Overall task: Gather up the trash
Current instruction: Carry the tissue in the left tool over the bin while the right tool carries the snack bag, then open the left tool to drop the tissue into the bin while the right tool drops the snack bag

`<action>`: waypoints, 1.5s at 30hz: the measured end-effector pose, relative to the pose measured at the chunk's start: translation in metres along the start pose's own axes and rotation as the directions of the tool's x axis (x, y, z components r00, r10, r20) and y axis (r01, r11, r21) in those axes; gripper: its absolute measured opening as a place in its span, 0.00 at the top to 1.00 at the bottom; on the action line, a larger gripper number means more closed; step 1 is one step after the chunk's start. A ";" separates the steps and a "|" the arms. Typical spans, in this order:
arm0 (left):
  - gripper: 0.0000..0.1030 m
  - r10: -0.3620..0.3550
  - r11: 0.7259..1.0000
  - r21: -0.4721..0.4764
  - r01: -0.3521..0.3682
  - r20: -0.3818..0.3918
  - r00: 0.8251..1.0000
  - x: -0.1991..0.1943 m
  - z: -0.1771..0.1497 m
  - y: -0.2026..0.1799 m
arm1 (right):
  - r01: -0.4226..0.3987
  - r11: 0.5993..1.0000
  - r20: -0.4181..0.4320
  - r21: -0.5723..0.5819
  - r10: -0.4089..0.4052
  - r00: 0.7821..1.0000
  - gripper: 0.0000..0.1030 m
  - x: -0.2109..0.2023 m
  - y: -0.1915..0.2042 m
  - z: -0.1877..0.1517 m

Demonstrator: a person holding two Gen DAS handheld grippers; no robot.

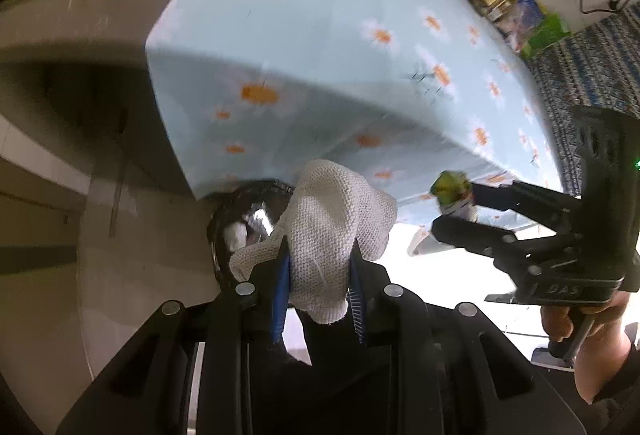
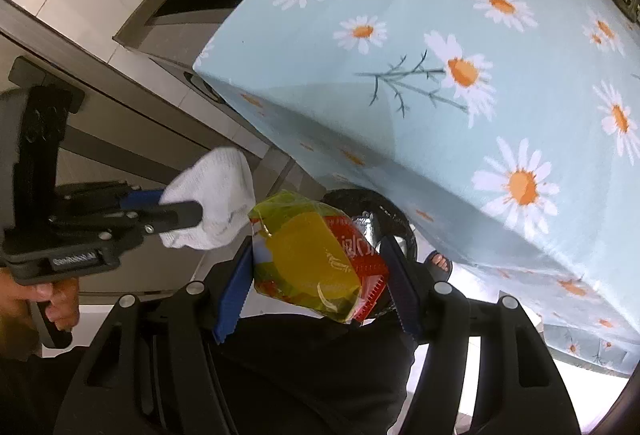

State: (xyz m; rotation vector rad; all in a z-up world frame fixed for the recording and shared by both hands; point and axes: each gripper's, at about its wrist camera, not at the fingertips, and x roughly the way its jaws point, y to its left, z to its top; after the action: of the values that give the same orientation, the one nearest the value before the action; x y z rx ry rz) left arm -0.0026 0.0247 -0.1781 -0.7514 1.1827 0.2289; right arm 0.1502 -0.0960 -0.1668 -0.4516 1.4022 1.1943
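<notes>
Left gripper [image 1: 320,275] pinches white knitted cloth [image 1: 332,219]; right gripper [image 2: 316,279] clamps yellow-red snack wrapper [image 2: 316,259]. Black bin [image 2: 384,211] at 12 o'clock beyond both, beside daisy tablecloth [image 2: 440,35]. Both items collected, drop into bin pending.

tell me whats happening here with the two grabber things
A person is clearing trash with handheld tongs in each hand. The left tongs are shut on a crumpled white cloth, and the right tongs grip a yellow and red snack wrapper. Both hang beside the daisy-print tablecloth, above a black-lined bin on the floor. Nothing has been dropped in yet.
</notes>
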 end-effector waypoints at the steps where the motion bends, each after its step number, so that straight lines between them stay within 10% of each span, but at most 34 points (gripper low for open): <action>1: 0.76 0.001 1.000 -0.005 -0.001 -0.008 1.000 0.003 -0.001 0.001 | -0.001 1.000 -0.005 0.003 0.001 1.000 0.39 0.002 0.000 -0.001; 10: 0.76 0.007 0.999 -0.043 -0.010 -0.069 0.998 0.022 -0.010 0.009 | -0.006 1.000 -0.030 0.012 0.006 1.000 0.39 0.015 0.001 -0.005; 17: 0.50 0.010 0.999 -0.034 -0.013 -0.066 0.998 0.021 -0.003 0.007 | -0.054 0.996 0.034 0.069 0.052 0.998 0.27 0.000 -0.008 -0.003; 45: 0.48 -0.001 0.991 0.132 0.002 -0.008 1.000 -0.025 0.011 -0.028 | 0.048 0.984 0.159 0.170 -0.075 0.984 0.27 -0.073 -0.003 -0.029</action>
State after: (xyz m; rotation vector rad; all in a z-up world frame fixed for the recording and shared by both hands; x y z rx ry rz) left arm 0.0108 0.0159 -0.1420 -0.6374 1.1932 0.1447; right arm 0.1564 -0.1482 -0.1079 -0.2709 1.3221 1.0316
